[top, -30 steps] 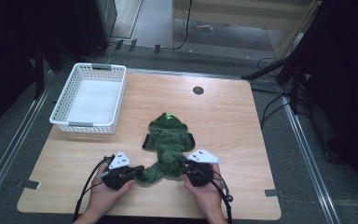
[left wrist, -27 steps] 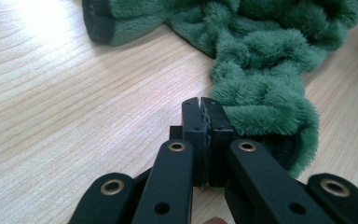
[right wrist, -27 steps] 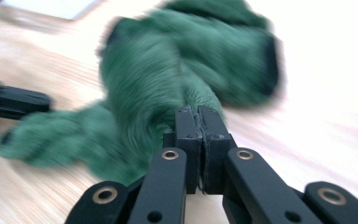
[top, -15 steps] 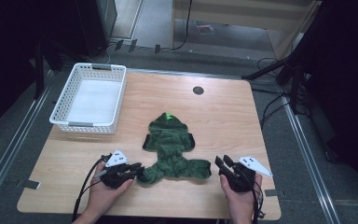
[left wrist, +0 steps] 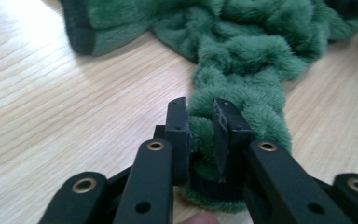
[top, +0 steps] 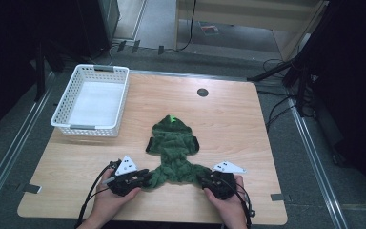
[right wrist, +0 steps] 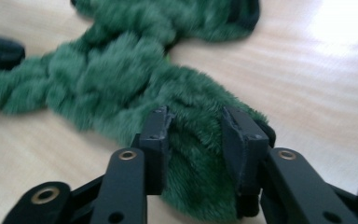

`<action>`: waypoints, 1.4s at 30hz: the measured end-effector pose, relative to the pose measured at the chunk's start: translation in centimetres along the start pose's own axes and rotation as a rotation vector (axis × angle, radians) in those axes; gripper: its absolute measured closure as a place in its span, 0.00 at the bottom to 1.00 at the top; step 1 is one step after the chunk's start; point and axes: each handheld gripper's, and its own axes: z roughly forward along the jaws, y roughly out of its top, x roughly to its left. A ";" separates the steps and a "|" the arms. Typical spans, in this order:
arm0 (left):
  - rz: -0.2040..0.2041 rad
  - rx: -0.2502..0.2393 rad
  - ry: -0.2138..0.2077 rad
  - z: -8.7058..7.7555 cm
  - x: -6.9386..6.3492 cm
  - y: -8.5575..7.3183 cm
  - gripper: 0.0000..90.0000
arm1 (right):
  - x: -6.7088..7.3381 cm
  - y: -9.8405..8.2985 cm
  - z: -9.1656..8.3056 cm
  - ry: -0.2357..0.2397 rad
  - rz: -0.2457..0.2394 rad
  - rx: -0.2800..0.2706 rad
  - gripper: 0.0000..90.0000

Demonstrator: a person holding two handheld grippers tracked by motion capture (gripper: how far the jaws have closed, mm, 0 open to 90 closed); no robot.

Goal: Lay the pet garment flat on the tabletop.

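Observation:
A green plush hooded garment (top: 174, 148) lies flat on the wooden table (top: 238, 129), hood toward the far side and two legs spread toward me. My left gripper (top: 145, 177) sits at the end of the left leg. In the left gripper view its jaws (left wrist: 200, 112) have just been closing and pinch the plush leg (left wrist: 242, 60) between the pads. My right gripper (top: 206, 180) is at the end of the right leg. Its jaws (right wrist: 196, 121) stand wider, have just been closing a little, and straddle the plush (right wrist: 121, 70) without a clear pinch.
A white plastic basket (top: 88, 128) stands at the table's far left. A round dark cable hole (top: 202, 92) sits near the far edge. Black stands and cables are on the floor to the right of the table.
The garment's legs, first bunched between the grippers, now lie spread. My right gripper swung out to the right, then came back left onto the right leg end. The left hand stayed put.

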 end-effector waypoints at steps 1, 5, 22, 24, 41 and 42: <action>-0.006 0.002 0.003 0.0 0.1 0.0 0.88 | 0.2 -0.2 0.0 0.002 0.004 0.014 0.72; -0.014 0.004 0.012 -0.2 0.5 0.0 0.87 | 1.2 -0.4 -0.1 -0.004 0.001 0.051 0.71; -0.130 -0.009 -0.017 3.0 0.1 4.1 0.64 | 2.0 5.0 2.9 0.057 -0.039 -0.013 0.63; -0.119 0.018 -0.004 4.2 -0.2 4.3 0.64 | 2.2 5.0 4.3 0.061 -0.046 0.040 0.63; -0.105 -0.037 0.022 3.8 0.6 4.0 0.74 | 2.2 3.6 4.2 -0.026 -0.106 0.020 0.74; -0.109 -0.047 0.014 3.5 0.6 3.9 0.70 | 2.3 3.6 4.0 -0.009 -0.105 0.007 0.73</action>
